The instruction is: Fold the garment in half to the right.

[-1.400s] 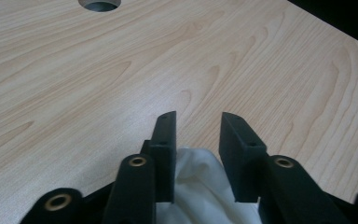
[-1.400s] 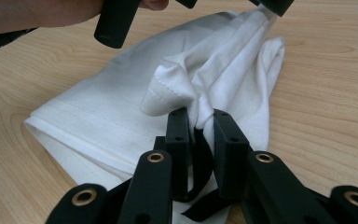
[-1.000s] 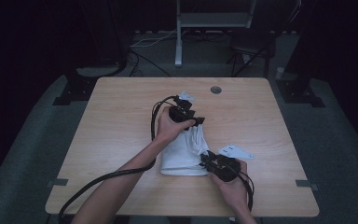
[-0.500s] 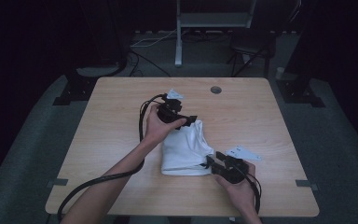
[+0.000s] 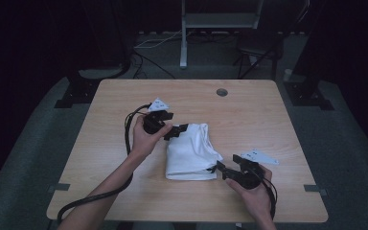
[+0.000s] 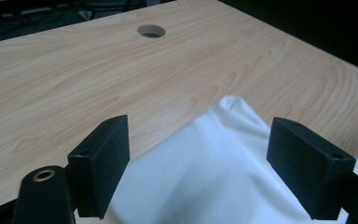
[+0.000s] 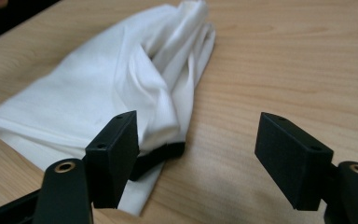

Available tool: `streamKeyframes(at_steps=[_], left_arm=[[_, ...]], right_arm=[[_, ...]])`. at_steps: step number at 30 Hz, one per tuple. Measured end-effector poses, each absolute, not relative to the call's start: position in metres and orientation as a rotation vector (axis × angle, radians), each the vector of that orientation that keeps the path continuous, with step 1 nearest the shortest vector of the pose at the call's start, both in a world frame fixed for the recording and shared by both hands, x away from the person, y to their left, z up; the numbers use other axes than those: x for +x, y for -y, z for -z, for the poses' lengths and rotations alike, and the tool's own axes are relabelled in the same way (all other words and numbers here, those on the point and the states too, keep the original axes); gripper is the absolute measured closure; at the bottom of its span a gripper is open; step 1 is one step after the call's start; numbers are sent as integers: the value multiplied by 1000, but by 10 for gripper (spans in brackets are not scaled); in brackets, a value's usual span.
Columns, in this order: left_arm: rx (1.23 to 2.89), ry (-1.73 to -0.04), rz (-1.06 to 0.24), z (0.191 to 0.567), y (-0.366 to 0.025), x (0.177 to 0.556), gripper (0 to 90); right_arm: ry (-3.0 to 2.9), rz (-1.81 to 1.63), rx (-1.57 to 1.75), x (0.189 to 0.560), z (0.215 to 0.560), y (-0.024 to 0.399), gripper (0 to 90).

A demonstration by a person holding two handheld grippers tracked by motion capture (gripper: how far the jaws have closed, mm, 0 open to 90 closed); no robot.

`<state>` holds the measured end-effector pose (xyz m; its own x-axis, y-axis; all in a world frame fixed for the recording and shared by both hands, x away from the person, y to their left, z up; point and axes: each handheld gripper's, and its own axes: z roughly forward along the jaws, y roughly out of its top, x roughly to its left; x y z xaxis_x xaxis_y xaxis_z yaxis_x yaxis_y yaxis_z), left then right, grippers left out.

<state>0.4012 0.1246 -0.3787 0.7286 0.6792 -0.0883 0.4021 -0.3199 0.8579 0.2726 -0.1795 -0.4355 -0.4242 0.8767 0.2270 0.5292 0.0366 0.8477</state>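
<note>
On the pale wooden surface [image 5: 115, 143] a folded, creased white cloth [image 5: 191, 153] is laid; left gripper [image 5: 176, 131] and right gripper [image 5: 219, 168], just opened, are held wide and empty

On the wooden table [image 5: 124, 143] a folded white cloth [image 5: 191, 152] lies between the two claws. The left gripper [image 5: 178, 130] is just beside its far left corner, jaws apart. The right gripper [image 5: 219, 168] is at its near right corner, and its jaws have just been opening.
</note>
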Motion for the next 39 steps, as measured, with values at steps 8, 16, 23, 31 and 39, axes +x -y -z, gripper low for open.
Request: streamKeyframes(at_steps=[8,16,23,31,39], left_arm=[[1904,-835,-383,390,-156,375,213],[1865,-833,-434,392,-186,349,213],[1841,-846,-464,402,-208,328,213],[1827,-860,-486,409,-228,312,213],[1822,-860,-514,410,-241,295,213]], right_arm=[[-1935,-1366,1440,281,427,184,237],[-1922,-1382,1452,291,426,181,219],[-1916,-1385,1443,304,417,178,242],[-1926,-1358,1435,321,409,176,254],[-1945,-1337,1442,340,406,174,253]])
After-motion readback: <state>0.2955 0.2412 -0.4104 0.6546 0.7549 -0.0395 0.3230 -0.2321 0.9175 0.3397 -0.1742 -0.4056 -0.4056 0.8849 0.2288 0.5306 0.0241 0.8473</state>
